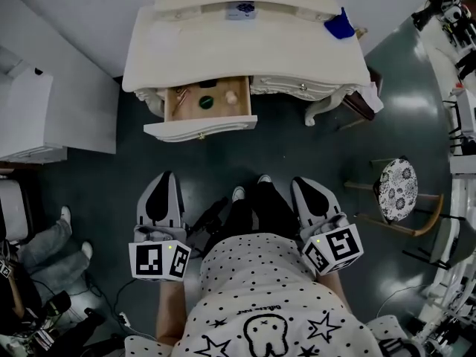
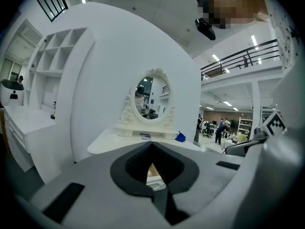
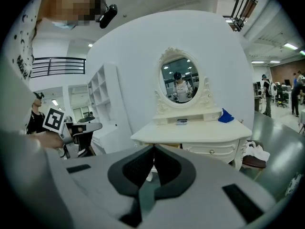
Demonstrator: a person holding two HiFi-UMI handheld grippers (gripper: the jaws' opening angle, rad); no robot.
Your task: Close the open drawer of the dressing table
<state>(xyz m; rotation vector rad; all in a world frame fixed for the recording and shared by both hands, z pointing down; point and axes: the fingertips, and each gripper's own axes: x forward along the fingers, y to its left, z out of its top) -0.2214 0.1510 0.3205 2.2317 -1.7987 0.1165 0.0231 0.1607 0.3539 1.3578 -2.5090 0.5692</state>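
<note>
Head view, our left gripper (image 1: pixel 164 178) and right gripper (image 1: pixel 303 183) well back from the open drawer (image 1: pixel 202 104) of the dressing table (image 1: pixel 245 54), left gripper view, our jaws closed tight, empty, drawer (image 2: pixel 153 173) straight ahead, right gripper view, our jaws closed, empty, dressing table (image 3: pixel 190 133) ahead.

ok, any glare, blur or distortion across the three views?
Head view: sharp, evenly lit, bright glare patches on the floor right of the dressing table. Left gripper view: strong fisheye, dark vignette, closed left tool soft up close. Right gripper view: same fisheye; mirror crisp.
</note>
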